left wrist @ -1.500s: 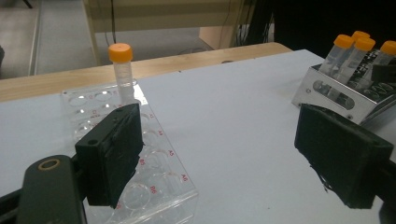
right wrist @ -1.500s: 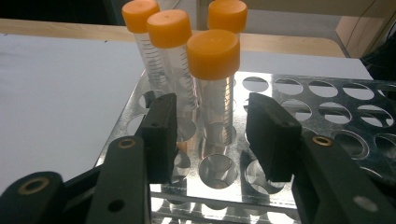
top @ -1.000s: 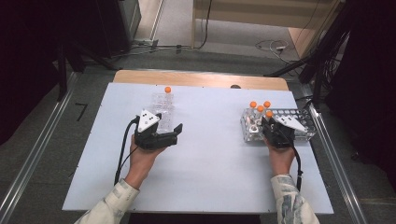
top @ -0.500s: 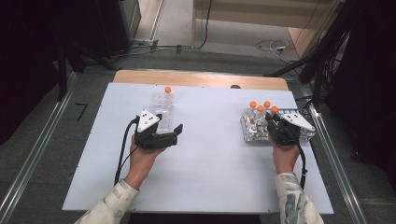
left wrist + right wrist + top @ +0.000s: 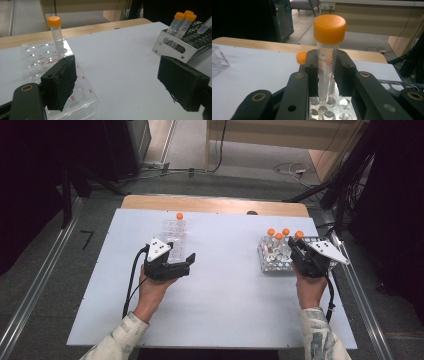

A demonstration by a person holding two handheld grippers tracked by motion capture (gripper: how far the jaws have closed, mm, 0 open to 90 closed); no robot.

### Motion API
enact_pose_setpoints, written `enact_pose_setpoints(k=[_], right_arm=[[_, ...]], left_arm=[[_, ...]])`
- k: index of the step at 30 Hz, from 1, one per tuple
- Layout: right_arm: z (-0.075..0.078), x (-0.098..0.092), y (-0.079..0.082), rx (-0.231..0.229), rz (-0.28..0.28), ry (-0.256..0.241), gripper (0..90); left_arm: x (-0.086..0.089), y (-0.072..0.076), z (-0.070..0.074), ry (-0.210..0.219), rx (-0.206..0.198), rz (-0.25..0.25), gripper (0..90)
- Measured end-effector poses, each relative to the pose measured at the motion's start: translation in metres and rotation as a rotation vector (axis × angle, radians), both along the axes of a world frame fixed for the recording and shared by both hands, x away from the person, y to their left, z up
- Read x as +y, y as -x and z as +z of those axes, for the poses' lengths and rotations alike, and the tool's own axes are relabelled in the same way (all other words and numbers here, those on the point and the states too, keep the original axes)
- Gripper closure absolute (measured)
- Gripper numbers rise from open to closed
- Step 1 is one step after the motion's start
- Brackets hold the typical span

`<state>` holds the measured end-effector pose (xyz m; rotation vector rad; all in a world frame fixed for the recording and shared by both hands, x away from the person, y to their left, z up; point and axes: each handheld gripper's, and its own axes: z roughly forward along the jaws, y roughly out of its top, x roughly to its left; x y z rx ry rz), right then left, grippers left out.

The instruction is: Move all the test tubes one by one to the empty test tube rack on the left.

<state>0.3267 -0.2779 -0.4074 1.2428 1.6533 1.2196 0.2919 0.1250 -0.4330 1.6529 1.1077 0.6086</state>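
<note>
High view first: the white table (image 5: 220, 320) has wide bare room between the two racks and toward its near edge. Toward the table's left, the clear plastic rack (image 5: 172, 237) stands well in from the left edge, with one orange-capped tube (image 5: 179, 216) upright in its far end. The left gripper (image 5: 172, 265) sits at the near end of that rack, its jaws wide apart and holding nothing; in the left gripper view one jaw lies against the clear rack's near corner, the other over bare table.

To the right, the metal rack (image 5: 272, 260) stands close to the table's right edge. Three orange-capped tubes (image 5: 278, 236) stand in it. The right gripper (image 5: 299, 247) is over the metal rack's right part, its jaws clamped on a fourth capped tube (image 5: 327, 62), upright between the pads with its cap above them and its tip just over the rack's holes.
</note>
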Motion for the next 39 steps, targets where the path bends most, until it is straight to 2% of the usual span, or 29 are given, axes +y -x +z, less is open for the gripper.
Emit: enact_pose_setpoints(k=[6, 7, 11, 16, 18, 22, 23, 25, 30, 34, 39], right_arm=[[0.007, 0.017, 0.009, -0.013, 0.079, 0.002, 72.2], [0.007, 0.025, 0.011, -0.012, 0.106, 0.013, 72.2], [0.005, 0.036, 0.011, -0.007, 0.136, 0.025, 72.3], [0.0, 0.056, 0.011, 0.015, 0.184, 0.034, 72.3], [-0.004, 0.07, 0.01, 0.02, 0.215, 0.052, 72.4], [-0.008, 0.082, 0.01, 0.032, 0.239, 0.063, 72.4], [-0.012, 0.091, 0.009, 0.046, 0.258, 0.062, 72.4], [-0.013, 0.095, 0.009, 0.051, 0.264, 0.063, 72.4], [-0.026, 0.12, 0.009, 0.074, 0.309, 0.093, 72.4], [-0.036, 0.133, 0.008, 0.095, 0.331, 0.097, 72.4], [-0.041, 0.147, 0.009, 0.099, 0.368, 0.104, 72.3]], left_arm=[[-0.001, 0.0, -0.001, -0.002, 0.007, -0.001, 15.8], [-0.001, 0.0, -0.001, -0.001, 0.007, -0.001, 15.8], [-0.001, 0.0, 0.0, 0.003, 0.001, -0.004, 16.5], [-0.002, 0.001, 0.0, 0.009, 0.003, -0.011, 16.6], [-0.003, 0.001, 0.0, 0.006, 0.004, -0.014, 16.7], [-0.006, 0.001, 0.001, 0.007, -0.001, -0.022, 18.6], [-0.007, 0.0, 0.001, 0.007, -0.002, -0.025, 18.8], [-0.008, -0.001, 0.001, 0.008, -0.003, -0.027, 18.8], [-0.013, -0.002, 0.003, 0.016, -0.001, -0.038, 18.8], [-0.016, -0.004, 0.003, 0.015, 0.001, -0.044, 18.8], [-0.022, -0.004, 0.004, 0.018, 0.001, -0.062, 18.8]])
